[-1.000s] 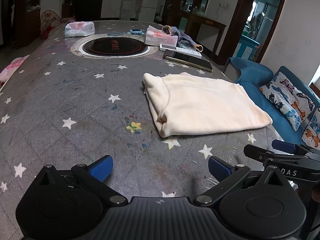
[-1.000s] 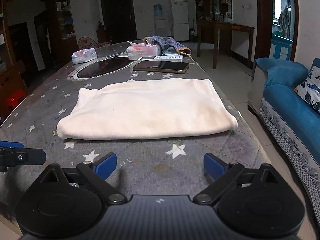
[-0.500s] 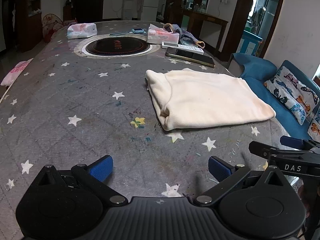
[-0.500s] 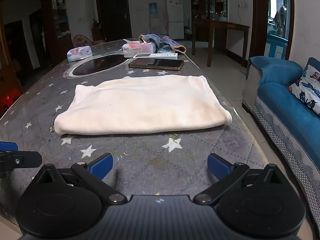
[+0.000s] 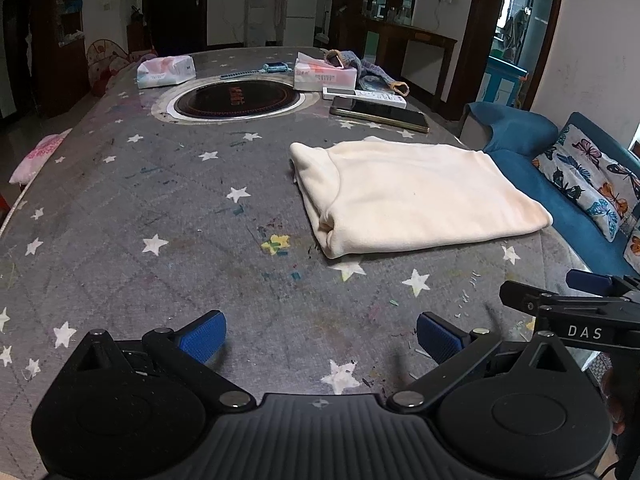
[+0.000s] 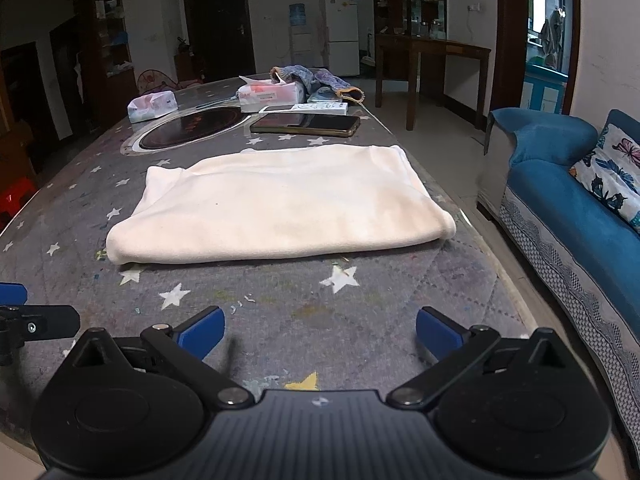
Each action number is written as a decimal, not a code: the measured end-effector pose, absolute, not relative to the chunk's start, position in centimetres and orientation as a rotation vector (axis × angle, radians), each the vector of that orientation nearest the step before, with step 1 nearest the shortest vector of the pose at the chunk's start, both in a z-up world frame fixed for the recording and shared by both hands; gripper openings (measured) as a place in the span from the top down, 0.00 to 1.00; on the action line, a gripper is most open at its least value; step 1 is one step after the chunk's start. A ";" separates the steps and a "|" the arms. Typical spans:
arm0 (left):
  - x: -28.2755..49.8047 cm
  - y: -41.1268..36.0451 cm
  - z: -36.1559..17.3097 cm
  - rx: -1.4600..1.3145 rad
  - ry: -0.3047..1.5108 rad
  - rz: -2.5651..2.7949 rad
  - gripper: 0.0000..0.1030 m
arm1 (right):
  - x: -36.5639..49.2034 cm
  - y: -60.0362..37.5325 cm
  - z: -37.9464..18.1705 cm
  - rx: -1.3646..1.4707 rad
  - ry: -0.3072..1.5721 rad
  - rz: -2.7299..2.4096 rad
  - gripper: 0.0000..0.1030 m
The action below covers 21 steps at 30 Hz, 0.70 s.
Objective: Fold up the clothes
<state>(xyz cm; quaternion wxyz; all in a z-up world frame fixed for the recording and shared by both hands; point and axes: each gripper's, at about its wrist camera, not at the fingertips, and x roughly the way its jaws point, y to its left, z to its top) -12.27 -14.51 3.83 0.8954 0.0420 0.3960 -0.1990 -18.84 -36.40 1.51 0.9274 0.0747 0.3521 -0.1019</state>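
Observation:
A cream garment (image 5: 416, 196) lies folded into a flat rectangle on the grey star-patterned table (image 5: 160, 208). It also shows in the right wrist view (image 6: 280, 204). My left gripper (image 5: 320, 332) is open and empty, near the table's front edge, well short of the garment. My right gripper (image 6: 320, 330) is open and empty, also short of the garment's near edge. The right gripper's side shows at the right of the left wrist view (image 5: 572, 308).
A round induction hob (image 5: 236, 98) is set in the table's far part. Beyond the garment lie a dark phone (image 5: 380, 114), a white remote (image 5: 364, 95), tissue packs (image 5: 166, 72) and a bundle of cloth (image 5: 372, 72). A blue sofa (image 6: 572, 208) stands right of the table.
Both grippers have drawn back from the garment toward the table's front edge and risen a little. The garment has not moved. Both stay open.

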 end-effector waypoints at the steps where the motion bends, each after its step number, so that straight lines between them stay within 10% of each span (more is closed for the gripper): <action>1: -12.3 -14.6 3.9 0.091 0.819 -0.411 0.00 | -18.9 -36.4 1.5 0.155 0.722 -0.211 0.00; 21: -12.5 -15.8 4.3 0.172 0.797 -0.359 0.00 | -18.9 -36.6 1.1 0.176 0.730 -0.223 0.00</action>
